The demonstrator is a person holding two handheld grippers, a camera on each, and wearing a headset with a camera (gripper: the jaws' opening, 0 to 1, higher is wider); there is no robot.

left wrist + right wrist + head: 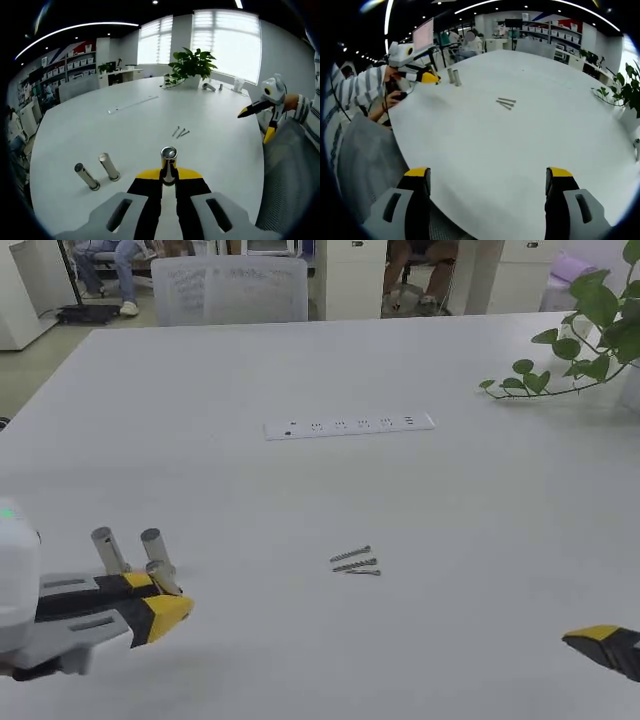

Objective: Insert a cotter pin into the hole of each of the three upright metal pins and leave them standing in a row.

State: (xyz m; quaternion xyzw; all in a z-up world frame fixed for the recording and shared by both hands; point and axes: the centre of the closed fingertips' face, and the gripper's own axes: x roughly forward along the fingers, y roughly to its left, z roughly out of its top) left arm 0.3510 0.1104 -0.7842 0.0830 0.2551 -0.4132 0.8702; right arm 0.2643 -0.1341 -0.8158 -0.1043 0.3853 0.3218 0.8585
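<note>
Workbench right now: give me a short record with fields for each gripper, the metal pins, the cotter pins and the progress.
left gripper: shut on one metal pin
right gripper: open, holding nothing, near the edge of the table
other metal pins: two, standing side by side on the table next to the left gripper
cotter pins: three, lying loose together mid-table
progress: no cotter pin inserted yet
</note>
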